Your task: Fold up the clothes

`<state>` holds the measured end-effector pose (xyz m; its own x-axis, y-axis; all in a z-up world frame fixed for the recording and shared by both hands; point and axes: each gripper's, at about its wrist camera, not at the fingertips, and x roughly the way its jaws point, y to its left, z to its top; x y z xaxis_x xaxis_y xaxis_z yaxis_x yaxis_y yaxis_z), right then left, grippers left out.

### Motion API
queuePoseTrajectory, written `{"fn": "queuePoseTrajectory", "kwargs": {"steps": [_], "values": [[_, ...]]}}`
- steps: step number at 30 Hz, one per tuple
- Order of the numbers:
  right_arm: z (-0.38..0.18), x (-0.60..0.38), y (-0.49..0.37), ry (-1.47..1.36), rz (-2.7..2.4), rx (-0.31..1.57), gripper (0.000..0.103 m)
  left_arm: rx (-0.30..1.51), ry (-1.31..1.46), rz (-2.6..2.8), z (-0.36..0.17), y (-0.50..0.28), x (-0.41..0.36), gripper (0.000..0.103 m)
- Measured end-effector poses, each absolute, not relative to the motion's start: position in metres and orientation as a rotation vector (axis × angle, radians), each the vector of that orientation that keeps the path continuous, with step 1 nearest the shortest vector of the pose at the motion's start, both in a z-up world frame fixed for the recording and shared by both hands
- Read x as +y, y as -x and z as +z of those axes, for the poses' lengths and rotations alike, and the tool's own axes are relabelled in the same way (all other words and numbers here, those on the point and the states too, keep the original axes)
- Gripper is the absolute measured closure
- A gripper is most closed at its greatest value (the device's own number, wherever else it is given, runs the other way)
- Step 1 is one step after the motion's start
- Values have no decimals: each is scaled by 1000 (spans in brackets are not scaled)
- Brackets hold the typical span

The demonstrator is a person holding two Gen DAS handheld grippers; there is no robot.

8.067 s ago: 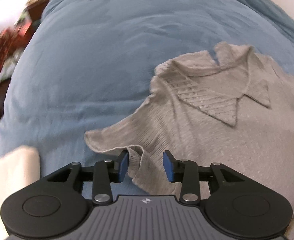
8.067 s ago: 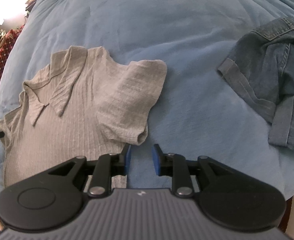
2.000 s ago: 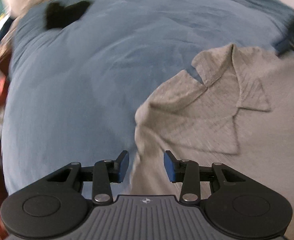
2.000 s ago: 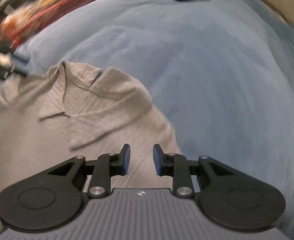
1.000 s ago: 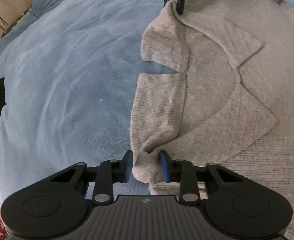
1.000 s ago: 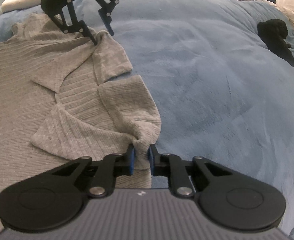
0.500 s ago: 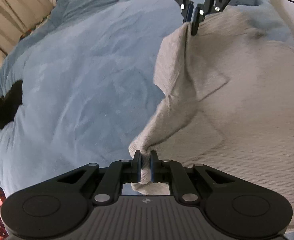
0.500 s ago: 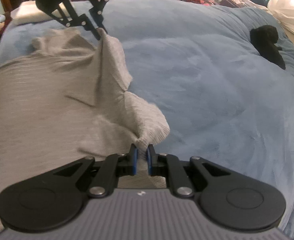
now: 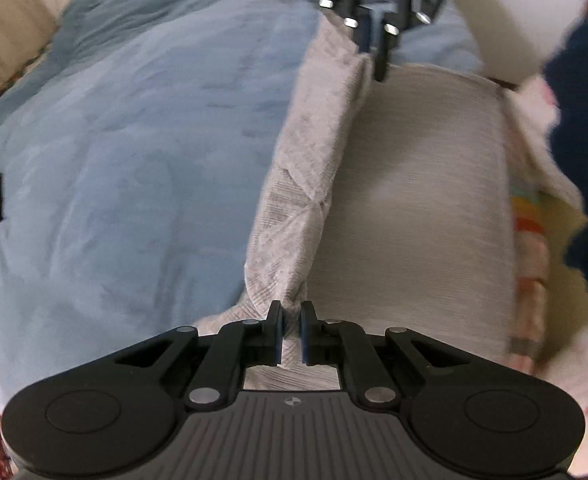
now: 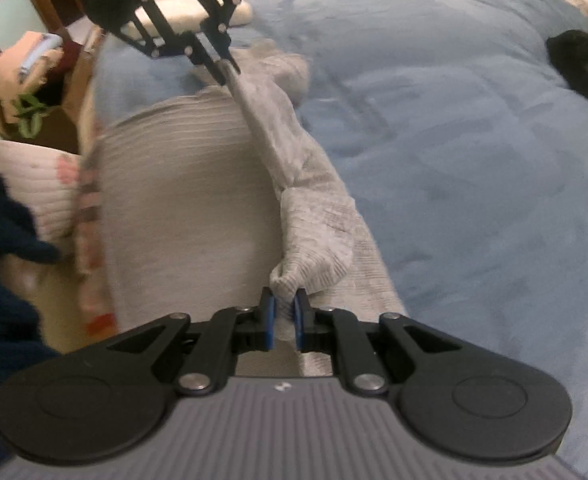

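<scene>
A grey ribbed collared shirt (image 9: 410, 200) lies on the blue bedspread (image 9: 133, 168). My left gripper (image 9: 291, 320) is shut on one corner of its top edge. My right gripper (image 10: 283, 308) is shut on the other corner. Between them the top edge is lifted into a taut ridge, and the collar part hangs folded over toward the blue side. The right gripper (image 9: 376, 60) shows at the top of the left wrist view, and the left gripper (image 10: 227, 66) at the top left of the right wrist view. The shirt (image 10: 181, 200) body still rests on the bed.
A small black item (image 10: 578, 64) lies on the bedspread (image 10: 474, 168) far from the shirt. A person's dark blue sleeve (image 10: 1, 216) and striped pale cloth (image 9: 534, 248) sit beside the shirt's hem. A box with cloth and a plant (image 10: 29, 80) stands past the bed's corner.
Both grippers closed on the shirt's top corners, then rose and travelled together. The collar edge came off the bed and now stretches tight between them, with the upper part folding over.
</scene>
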<state>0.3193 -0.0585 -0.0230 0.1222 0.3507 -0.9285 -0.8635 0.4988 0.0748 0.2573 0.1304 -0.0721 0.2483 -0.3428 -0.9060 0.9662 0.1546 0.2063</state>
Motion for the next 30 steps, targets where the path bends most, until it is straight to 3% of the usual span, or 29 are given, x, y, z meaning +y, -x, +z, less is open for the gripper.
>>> {"fn": "queuePoseTrajectory", "kwargs": {"steps": [6, 19, 30], "values": [[-21, -66, -340, 459, 953, 1153, 93, 848, -939, -1102, -74, -271, 126, 95], [-84, -112, -472, 158, 773, 1275, 93, 1121, -462, -790, -138, -432, 109, 95], [-118, -130, -537, 190, 634, 1239, 94, 1113, -429, -637, -182, -485, 102, 96]]}}
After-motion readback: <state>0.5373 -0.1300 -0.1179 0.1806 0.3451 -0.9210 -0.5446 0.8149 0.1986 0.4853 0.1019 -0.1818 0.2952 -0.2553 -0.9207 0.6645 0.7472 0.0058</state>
